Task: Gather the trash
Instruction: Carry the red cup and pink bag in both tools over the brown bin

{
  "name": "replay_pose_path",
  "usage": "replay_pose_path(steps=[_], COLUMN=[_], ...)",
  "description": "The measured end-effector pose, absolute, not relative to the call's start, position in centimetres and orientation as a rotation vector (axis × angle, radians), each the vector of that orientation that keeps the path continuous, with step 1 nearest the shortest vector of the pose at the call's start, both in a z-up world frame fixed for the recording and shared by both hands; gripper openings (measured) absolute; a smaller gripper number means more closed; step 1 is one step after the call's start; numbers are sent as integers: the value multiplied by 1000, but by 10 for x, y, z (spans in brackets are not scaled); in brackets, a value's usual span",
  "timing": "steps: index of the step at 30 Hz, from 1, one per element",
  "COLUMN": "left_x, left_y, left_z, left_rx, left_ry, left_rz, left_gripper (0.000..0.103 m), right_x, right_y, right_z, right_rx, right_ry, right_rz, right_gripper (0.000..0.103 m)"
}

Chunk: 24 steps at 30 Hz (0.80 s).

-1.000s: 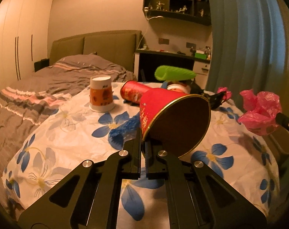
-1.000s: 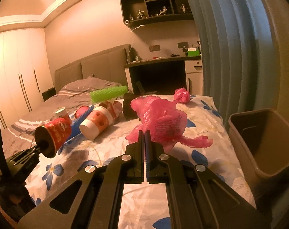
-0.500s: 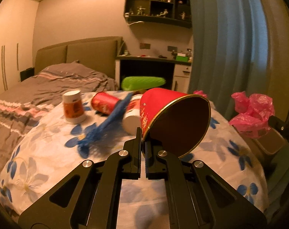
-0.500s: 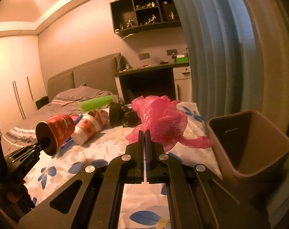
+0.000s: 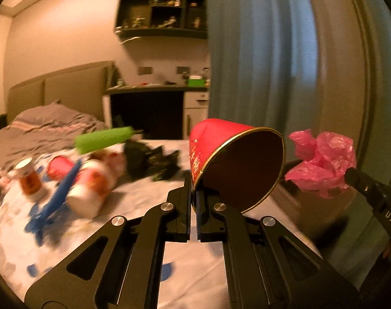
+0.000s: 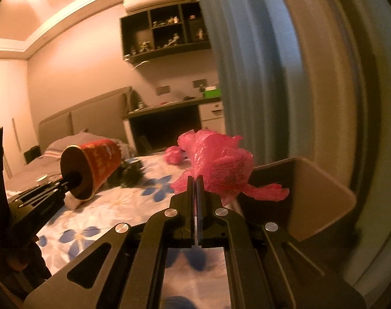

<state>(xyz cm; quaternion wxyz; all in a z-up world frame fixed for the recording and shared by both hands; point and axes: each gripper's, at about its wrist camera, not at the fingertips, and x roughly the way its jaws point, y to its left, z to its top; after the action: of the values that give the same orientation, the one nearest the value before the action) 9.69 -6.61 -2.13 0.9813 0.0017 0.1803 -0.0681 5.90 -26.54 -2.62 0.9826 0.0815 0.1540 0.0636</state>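
A red paper cup (image 5: 229, 154) is pinched at its rim by the left gripper (image 5: 194, 195), held above the bed (image 5: 133, 198). A pink plastic bag (image 6: 221, 164) is clamped by the right gripper (image 6: 196, 193), with the brown bin (image 6: 311, 190) at its three o'clock.

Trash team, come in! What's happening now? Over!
Left hand-held gripper shut on red cup. Right shut on pink bag. Bin beside bed, nothing blocking.

cups (image 5: 92, 188) on bed (image 5: 133, 200), bin (image 6: 314, 195) right
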Motion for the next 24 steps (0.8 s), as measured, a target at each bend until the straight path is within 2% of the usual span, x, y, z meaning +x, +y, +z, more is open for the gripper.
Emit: replay_pose_path(steps=[13, 24], left_x=[132, 157], left_y=[-155, -196], left_z=[-18, -24], left_rx=[51, 54], left_ry=[352, 366], left_rz=[-295, -369], left_gripper=[2, 2], right_x=[65, 81], right_y=[-330, -345], right_z=[-26, -36], right_rx=[180, 178], right_ry=[273, 291], right_rz=[-27, -62], right_gripper=[2, 2])
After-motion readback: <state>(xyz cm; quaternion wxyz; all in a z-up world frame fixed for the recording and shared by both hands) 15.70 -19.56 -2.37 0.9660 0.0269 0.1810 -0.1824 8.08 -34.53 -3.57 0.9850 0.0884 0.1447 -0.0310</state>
